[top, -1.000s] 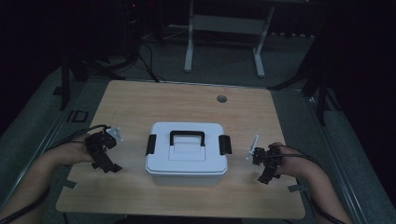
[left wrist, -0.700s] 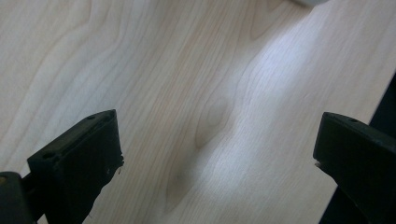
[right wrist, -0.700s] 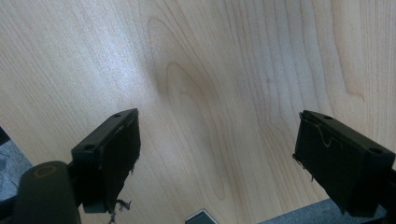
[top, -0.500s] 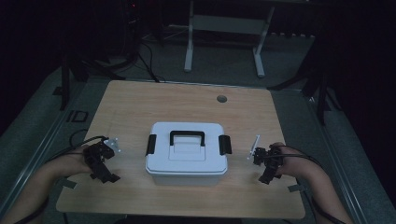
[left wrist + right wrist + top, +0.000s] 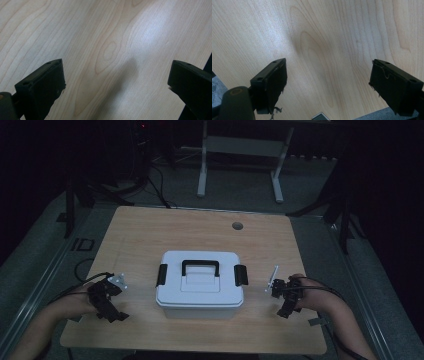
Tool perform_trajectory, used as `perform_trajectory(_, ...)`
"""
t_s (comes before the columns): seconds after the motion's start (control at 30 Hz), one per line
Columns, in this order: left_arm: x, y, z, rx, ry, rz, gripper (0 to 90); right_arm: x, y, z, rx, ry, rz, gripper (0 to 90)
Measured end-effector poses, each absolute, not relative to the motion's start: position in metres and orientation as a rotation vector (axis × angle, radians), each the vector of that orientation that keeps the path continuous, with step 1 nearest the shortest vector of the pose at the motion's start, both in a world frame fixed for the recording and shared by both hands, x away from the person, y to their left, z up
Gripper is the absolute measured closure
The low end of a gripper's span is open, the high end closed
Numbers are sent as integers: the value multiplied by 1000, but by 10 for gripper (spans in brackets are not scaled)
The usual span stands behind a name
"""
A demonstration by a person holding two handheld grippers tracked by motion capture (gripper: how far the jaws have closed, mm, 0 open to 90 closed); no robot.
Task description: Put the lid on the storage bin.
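Resting at the middle of the table (image 5: 150,230), the box (image 5: 200,285) sits closed, its black handle (image 5: 200,266) lying on the lid and a black latch (image 5: 161,275) at each end. Since the earlier frames the left gripper (image 5: 111,309) has drawn back toward the near-left edge, farther from the box, while the right gripper (image 5: 285,305) has kept its place near the box's right end; the box itself has not moved. Both grippers' jaws stand wide apart with nothing between them, bare wood showing in each gripper view. Beside the table's left edge, floor markings (image 5: 82,244) seem to read "ID".
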State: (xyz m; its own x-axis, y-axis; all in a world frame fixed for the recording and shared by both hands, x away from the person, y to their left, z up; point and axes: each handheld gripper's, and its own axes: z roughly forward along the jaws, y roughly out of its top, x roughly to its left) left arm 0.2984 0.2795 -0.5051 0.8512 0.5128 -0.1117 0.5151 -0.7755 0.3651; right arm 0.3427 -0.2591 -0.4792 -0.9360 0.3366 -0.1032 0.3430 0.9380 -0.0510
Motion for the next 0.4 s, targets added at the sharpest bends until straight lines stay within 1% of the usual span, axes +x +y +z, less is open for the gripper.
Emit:
perform_trajectory(0.27,287,282,-518,2629,774,-35,6,342,-262,-482,531,3005,-106,138)
perform_trajectory(0.33,285,282,-520,2637,775,-11,6,343,-262,-481,532,3003,-105,138)
perform_trajectory(0.4,283,282,-524,2637,769,-13,6,343,-262,-481,536,3000,-104,138)
